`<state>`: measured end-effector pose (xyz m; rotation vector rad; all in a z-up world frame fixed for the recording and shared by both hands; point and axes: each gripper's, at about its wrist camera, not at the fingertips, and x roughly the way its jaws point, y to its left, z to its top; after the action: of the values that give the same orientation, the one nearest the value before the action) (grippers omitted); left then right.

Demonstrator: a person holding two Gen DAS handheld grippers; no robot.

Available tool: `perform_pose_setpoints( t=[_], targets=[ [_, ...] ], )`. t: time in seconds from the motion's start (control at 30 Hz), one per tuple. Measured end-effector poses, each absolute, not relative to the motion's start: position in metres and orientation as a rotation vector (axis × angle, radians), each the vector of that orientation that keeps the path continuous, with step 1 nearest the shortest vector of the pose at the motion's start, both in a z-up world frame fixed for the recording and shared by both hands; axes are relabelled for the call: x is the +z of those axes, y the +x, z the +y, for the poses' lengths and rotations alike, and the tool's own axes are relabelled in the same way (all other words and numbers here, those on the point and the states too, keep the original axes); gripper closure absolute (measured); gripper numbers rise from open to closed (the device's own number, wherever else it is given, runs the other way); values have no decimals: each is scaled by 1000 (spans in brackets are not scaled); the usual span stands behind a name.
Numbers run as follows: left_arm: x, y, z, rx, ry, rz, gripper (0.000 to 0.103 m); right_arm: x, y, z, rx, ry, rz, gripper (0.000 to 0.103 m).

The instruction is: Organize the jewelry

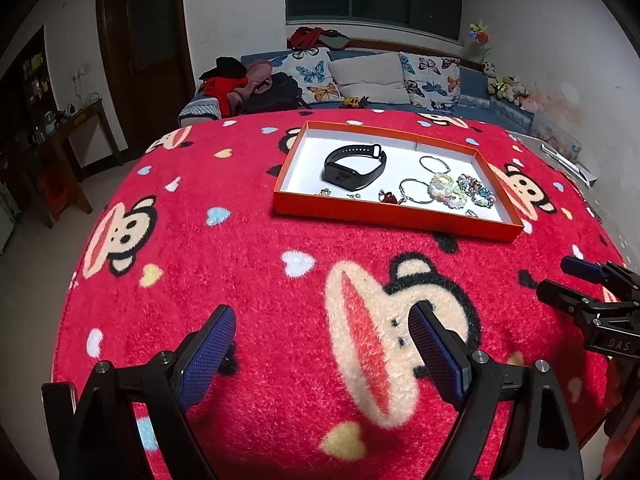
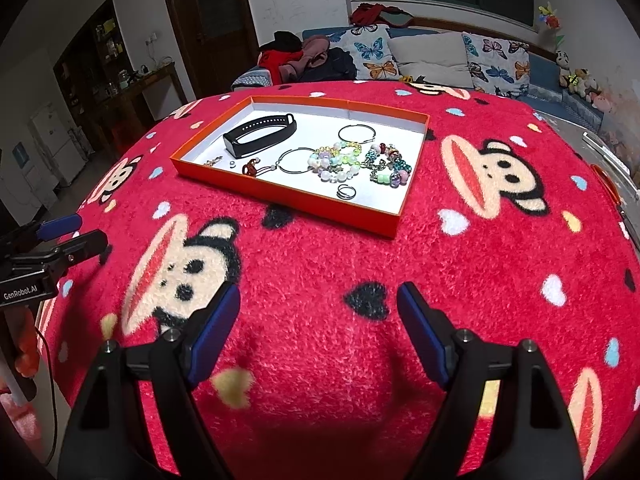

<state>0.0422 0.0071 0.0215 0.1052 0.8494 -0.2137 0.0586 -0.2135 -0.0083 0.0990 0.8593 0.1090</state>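
Observation:
An orange tray [image 1: 384, 218] [image 2: 288, 196] with a white floor lies on the red monkey-print blanket. In it lie a black smart band [image 1: 354, 168] [image 2: 260, 135], two thin metal hoops [image 1: 416, 190] [image 2: 298, 161], pastel bead bracelets [image 1: 446, 190] [image 2: 336, 162], darker bead bracelets [image 1: 478, 190] [image 2: 386, 164], a small ring [image 2: 346, 192] and small charms [image 2: 252, 168]. My left gripper [image 1: 322, 328] is open and empty, well short of the tray. My right gripper [image 2: 318, 308] is open and empty, also short of the tray. Each gripper shows at the edge of the other's view.
The red blanket [image 1: 260, 240] covers the whole table. A sofa with butterfly cushions [image 1: 316, 76] and heaped clothes stands behind the table. A dark wooden side table [image 1: 68, 128] stands at the left by the door.

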Motion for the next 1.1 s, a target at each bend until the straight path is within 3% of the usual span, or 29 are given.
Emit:
perform_pose_setpoints(
  t=[0.33, 0.47, 1.1],
  targets=[
    [23, 40, 2, -232, 106, 848, 8, -7, 60, -212, 116, 100, 861, 22],
    [22, 42, 5, -217, 100, 848, 2, -9, 62, -210, 118, 102, 865, 22],
    [14, 38, 4, -214, 94, 861, 2, -18, 61, -211, 122, 110, 880, 22]
  ],
)
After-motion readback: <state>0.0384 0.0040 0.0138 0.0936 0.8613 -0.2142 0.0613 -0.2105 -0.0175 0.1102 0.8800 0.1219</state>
